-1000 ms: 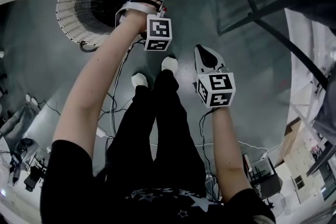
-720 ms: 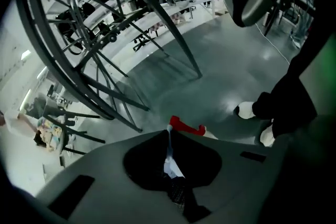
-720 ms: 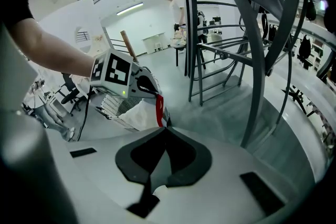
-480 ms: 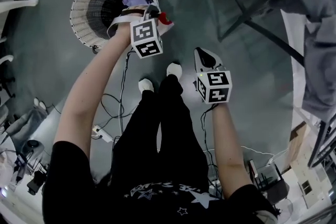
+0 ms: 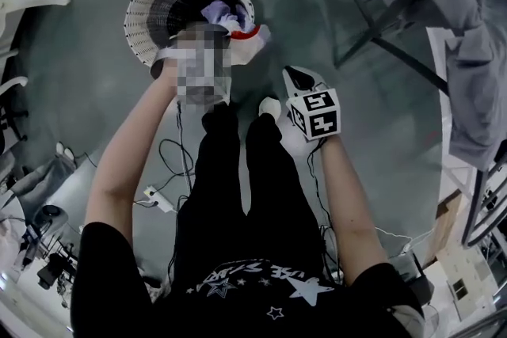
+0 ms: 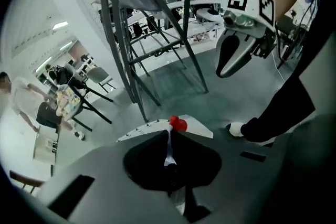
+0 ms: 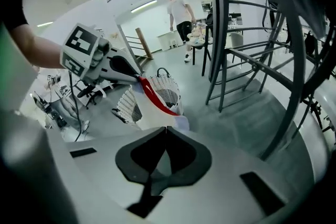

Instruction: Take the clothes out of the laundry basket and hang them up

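One garment (image 5: 252, 45) hangs at the basket's (image 5: 146, 4) near-right rim, held clear for carrying. In the left gripper view, my left gripper (image 6: 169, 134) is clamped on its red-trimmed edge. In the right gripper view, my right gripper (image 7: 166, 129) is closed on nothing, free for the rack (image 7: 224, 50).

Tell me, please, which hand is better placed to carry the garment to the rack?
Left: the left tongs are shut on the white, red-trimmed garment above the basket; the right tongs are shut and empty.
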`<action>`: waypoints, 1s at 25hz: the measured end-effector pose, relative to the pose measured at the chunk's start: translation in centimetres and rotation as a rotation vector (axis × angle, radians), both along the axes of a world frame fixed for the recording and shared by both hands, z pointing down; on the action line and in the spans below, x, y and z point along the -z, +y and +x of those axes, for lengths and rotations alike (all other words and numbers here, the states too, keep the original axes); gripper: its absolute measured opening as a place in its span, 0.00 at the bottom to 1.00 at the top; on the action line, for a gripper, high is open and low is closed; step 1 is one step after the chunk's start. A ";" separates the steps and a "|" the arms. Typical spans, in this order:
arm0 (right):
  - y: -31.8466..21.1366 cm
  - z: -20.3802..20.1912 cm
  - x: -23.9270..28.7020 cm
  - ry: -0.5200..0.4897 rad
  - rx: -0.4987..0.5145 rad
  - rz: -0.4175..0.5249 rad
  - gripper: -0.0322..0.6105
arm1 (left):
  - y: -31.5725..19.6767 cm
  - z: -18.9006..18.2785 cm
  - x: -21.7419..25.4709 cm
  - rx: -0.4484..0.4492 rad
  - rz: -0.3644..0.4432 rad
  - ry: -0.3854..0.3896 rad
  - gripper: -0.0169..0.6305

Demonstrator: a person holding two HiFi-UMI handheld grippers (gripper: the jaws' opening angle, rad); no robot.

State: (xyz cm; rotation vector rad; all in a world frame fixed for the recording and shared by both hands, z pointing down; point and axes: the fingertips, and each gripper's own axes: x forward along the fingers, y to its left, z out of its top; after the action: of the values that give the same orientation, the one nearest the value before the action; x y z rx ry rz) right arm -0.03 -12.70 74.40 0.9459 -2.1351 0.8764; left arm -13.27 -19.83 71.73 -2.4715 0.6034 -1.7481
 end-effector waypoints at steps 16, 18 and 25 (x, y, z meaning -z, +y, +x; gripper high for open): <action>-6.7 -6.6 -9.4 0.138 0.402 -0.139 0.20 | 3.6 -7.8 -2.0 0.120 -0.146 0.213 0.07; -6.9 -7.1 -10.4 0.155 0.473 -0.163 0.23 | 3.9 -8.0 -2.6 0.127 -0.163 0.220 0.07; -8.2 -7.6 -13.2 0.212 0.691 -0.247 0.32 | 4.1 -9.5 -3.9 0.159 -0.199 0.242 0.07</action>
State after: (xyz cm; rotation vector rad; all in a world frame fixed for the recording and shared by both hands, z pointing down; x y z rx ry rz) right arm -7.61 -20.90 87.59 0.1336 -1.9089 0.6253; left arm -22.82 -15.72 75.61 -2.8746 0.6922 -1.6445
